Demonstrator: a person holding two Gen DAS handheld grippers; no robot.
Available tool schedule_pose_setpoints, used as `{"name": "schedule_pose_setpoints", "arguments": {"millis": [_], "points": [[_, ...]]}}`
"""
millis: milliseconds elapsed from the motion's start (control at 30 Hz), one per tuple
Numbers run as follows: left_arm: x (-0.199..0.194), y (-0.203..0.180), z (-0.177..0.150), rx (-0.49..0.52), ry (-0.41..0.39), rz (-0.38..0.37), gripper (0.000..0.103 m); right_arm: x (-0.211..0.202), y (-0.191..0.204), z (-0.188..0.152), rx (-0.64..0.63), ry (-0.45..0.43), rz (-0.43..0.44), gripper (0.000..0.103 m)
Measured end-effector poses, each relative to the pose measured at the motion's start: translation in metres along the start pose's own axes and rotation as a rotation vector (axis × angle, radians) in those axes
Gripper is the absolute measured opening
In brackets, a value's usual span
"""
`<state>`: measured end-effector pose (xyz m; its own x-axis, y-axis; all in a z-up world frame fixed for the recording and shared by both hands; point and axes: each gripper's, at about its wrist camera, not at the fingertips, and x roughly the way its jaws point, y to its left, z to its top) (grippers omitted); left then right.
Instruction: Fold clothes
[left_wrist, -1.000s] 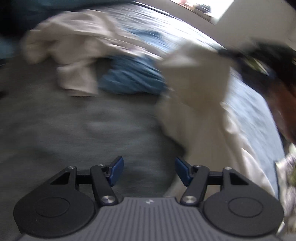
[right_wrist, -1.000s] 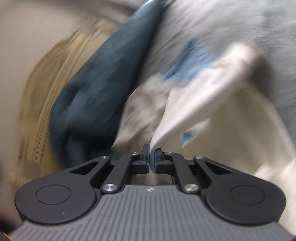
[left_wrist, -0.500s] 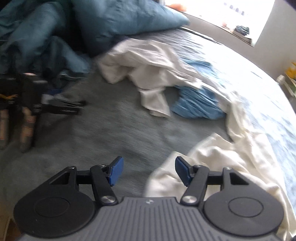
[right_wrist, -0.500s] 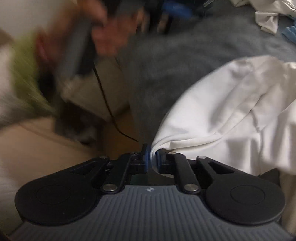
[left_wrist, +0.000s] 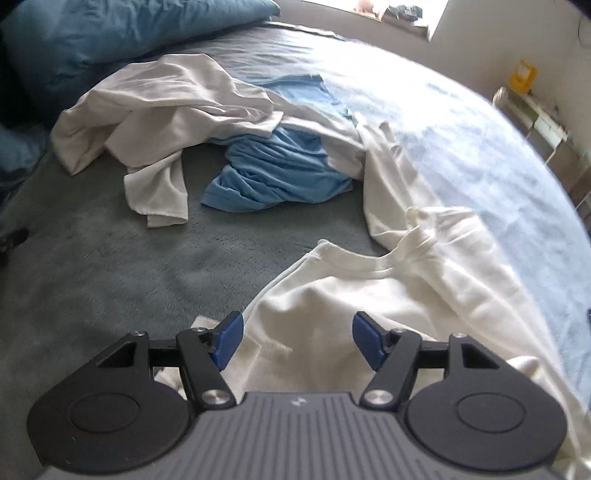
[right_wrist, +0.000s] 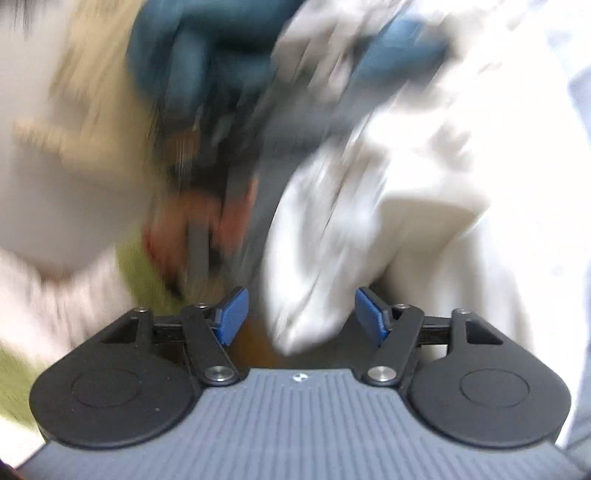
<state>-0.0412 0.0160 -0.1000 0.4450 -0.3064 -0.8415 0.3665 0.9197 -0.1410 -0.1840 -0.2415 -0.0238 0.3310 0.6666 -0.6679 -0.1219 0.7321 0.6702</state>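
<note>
The left gripper (left_wrist: 297, 339) hangs directly over the near part of the cream T-shirt (left_wrist: 369, 302), its blue pads (left_wrist: 229, 339) spread wide and holding nothing. This placement appears to ready the tool for a pinch on the shoulder or sleeve area. The T-shirt lies on the grey bedcover (left_wrist: 110, 266) at near right, with its ribbed neckline (left_wrist: 369, 266) just beyond the tool and facing up. This suggests that the garment is being spread flat and that no fold has been made yet. The right gripper (right_wrist: 300, 314) is likewise spread apart. A lump of white cloth (right_wrist: 314, 258) sits between its jaws, but the pads are not pressed on it. That view is heavily motion-blurred, so contact cannot be confirmed and the surroundings remain unreadable. Farther off, at centre, a blue garment (left_wrist: 280, 173) lies crumpled, partly under a second white garment (left_wrist: 159, 110) heaped at far left; both appear to await their turn. A teal pillow (left_wrist: 110, 33) rests at the far left edge of the bed.
</note>
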Motion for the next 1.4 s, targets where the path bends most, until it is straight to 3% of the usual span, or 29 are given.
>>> {"name": "schedule_pose_setpoints", "arguments": {"millis": [67,167,333,400,433,567,667,800,900,933,967,1000,1100,1133,1233,1400], "points": [[0.008,-0.004,0.004,0.017,0.011,0.008,0.067,0.003,-0.002,0.023,-0.082,-0.092,-0.157,0.066],[0.017,-0.009,0.006,0.020,0.025,-0.027,0.067,0.044,0.004,0.045,-0.260,-0.131,-0.401,0.065],[0.040,-0.022,0.002,0.067,0.053,-0.081,0.067,0.106,-0.022,0.059,-0.407,-0.027,-0.612,0.060],[0.052,-0.025,-0.004,0.099,0.072,-0.084,0.067,0.121,-0.030,0.058,-0.425,0.001,-0.741,0.043],[0.058,-0.026,-0.007,0.115,0.085,-0.084,0.067,0.121,-0.035,0.062,-0.398,-0.006,-0.775,0.020],[0.064,-0.024,-0.017,0.148,0.074,-0.098,0.067,0.072,-0.056,0.069,-0.119,-0.128,-0.722,0.002],[0.063,-0.020,-0.017,0.159,0.080,-0.117,0.067,0.033,-0.060,0.066,0.036,-0.253,-0.687,0.000],[0.063,-0.017,-0.015,0.171,0.090,-0.136,0.067,-0.008,-0.058,0.055,0.136,-0.381,-0.489,0.000],[0.063,-0.017,-0.015,0.181,0.092,-0.140,0.067,-0.003,-0.065,0.064,0.110,-0.381,-0.508,0.007],[0.062,-0.017,-0.016,0.182,0.092,-0.138,0.067,0.003,-0.075,0.070,0.113,-0.372,-0.511,0.023],[0.062,-0.017,-0.016,0.182,0.091,-0.135,0.067,0.008,-0.087,0.075,0.131,-0.375,-0.508,0.046],[0.062,-0.017,-0.017,0.180,0.090,-0.131,0.067,0.014,-0.102,0.082,0.159,-0.371,-0.499,0.056],[0.060,-0.016,-0.020,0.170,0.083,-0.120,0.067,0.036,-0.139,0.097,0.221,-0.312,-0.460,0.058],[0.059,-0.016,-0.021,0.167,0.080,-0.117,0.067,0.042,-0.149,0.099,0.246,-0.278,-0.421,0.057],[0.057,-0.015,-0.024,0.157,0.072,-0.109,0.067,0.046,-0.149,0.091,0.295,-0.241,-0.373,0.005],[0.048,-0.010,-0.026,0.108,0.075,-0.100,0.066,0.009,-0.108,0.069,0.242,-0.356,-0.285,0.001]]}}
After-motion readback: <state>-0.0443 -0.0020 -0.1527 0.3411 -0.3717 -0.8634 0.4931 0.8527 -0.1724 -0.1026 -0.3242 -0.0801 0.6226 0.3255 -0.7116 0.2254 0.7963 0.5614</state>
